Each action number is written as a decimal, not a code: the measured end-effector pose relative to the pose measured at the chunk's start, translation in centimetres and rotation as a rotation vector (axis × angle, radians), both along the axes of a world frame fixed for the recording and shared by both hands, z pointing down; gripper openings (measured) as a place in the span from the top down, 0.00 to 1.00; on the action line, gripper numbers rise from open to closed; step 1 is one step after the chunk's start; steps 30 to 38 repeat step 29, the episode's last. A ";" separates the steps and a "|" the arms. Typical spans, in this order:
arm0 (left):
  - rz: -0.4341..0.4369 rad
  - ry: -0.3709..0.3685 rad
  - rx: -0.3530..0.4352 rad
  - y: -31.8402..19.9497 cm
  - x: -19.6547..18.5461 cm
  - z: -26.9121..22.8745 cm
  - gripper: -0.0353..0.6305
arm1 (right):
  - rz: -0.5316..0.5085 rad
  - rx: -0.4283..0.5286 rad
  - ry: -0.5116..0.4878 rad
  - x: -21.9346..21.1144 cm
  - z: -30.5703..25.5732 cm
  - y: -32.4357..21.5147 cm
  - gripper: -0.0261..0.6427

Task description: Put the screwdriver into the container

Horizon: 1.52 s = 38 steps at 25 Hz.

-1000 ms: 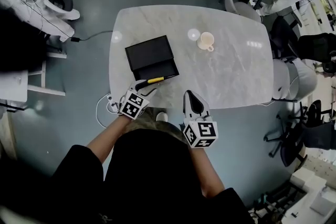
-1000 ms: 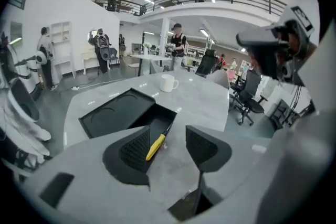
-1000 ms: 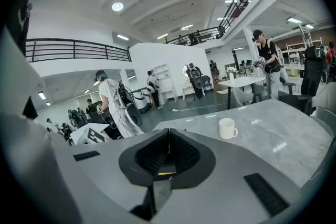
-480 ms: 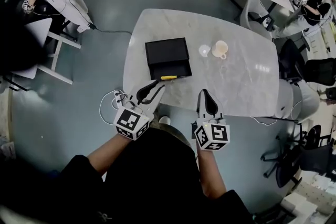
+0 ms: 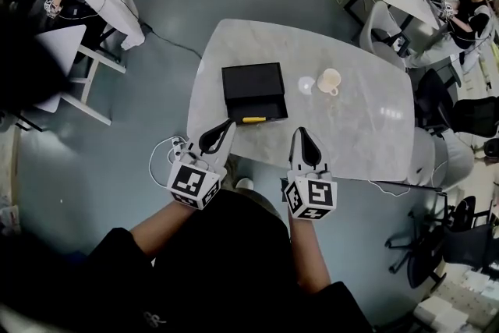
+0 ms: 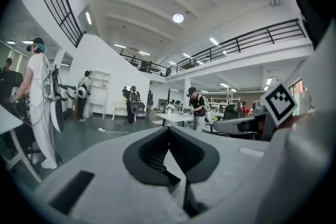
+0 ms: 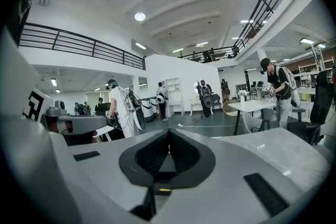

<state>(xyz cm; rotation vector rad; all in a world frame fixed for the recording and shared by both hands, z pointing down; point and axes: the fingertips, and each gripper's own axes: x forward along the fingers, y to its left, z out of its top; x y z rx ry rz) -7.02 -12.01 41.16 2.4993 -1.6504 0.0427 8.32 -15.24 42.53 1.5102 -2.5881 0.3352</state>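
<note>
The yellow-handled screwdriver [image 5: 254, 119] lies flat just above the centre of the head view, along the lower edge of the black container [image 5: 252, 82]. Whether it rests on that edge or on the bench [image 5: 359, 129] just beside it cannot be told. The container sits open on the left half of the pale marble bench, and a cream cup [image 5: 329, 80] stands to its right, apart from it.

Below the container, the left tool [image 5: 229, 124] points up and to the right, its tip near the screwdriver's left end but not touching it. Its jaws are pressed together with nothing between them. The right tool [image 5: 301, 131] hangs over the bench's lower edge, lower right of the screwdriver, its jaws likewise closed and empty.

White cables [image 5: 162, 154] lie on the grey floor at the bench's lower left.
</note>
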 end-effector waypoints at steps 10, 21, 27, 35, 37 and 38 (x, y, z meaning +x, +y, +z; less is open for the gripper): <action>-0.017 -0.007 -0.028 -2.2 -0.5 0.3 0.92 | 0.018 -0.001 0.043 0.7 0.8 -1.6 0.94; 0.002 -0.006 -0.061 -3.0 -0.5 1.4 0.92 | 0.014 0.004 0.065 0.5 0.9 -2.5 0.94; 0.012 -0.010 -0.073 -2.9 -0.5 1.9 0.92 | 0.001 0.008 0.067 -0.1 0.9 -2.4 0.94; 0.014 -0.012 -0.075 -3.0 -0.5 2.0 0.92 | 0.001 0.008 0.065 -0.3 0.9 -2.5 0.94; 0.014 -0.012 -0.075 -3.0 -0.5 2.0 0.92 | 0.001 0.008 0.065 -0.3 0.9 -2.5 0.94; 0.014 -0.012 -0.075 -3.0 -0.5 2.0 0.92 | 0.001 0.008 0.065 -0.3 0.9 -2.5 0.94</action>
